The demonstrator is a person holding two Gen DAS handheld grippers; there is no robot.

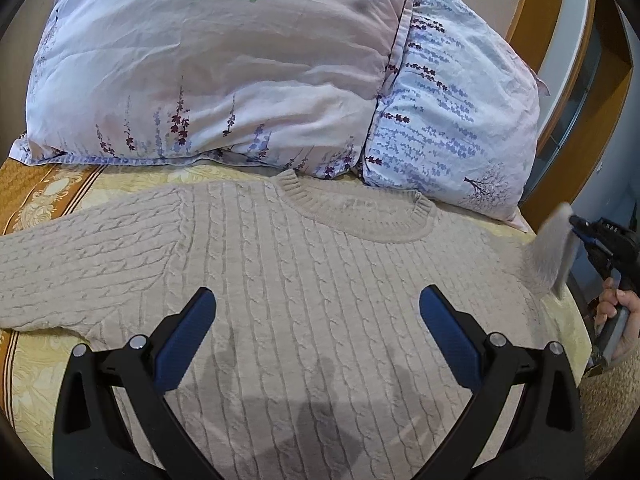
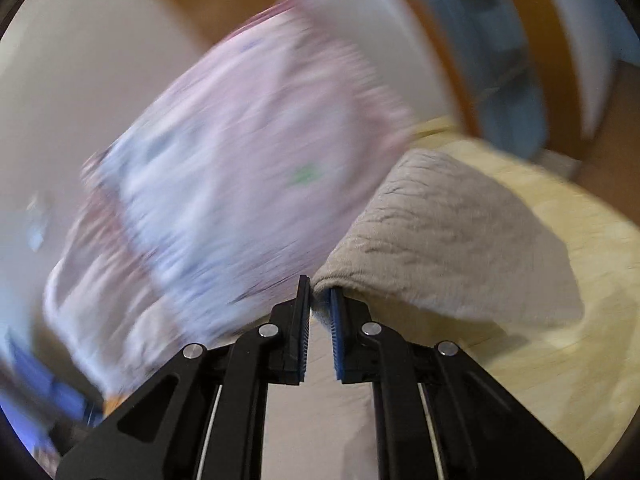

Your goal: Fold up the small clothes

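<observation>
One soft, floppy cable-knit sweater (image 1: 304,280): our right gripper (image 2: 320,300) is clamped on its sleeve (image 2: 432,236), our left gripper (image 1: 318,300) spread apart above; we would grab edges.

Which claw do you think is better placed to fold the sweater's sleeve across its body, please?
Right, probably: the right claw is shut on the sweater's lifted sleeve, while the left claw hovers open and empty.
</observation>
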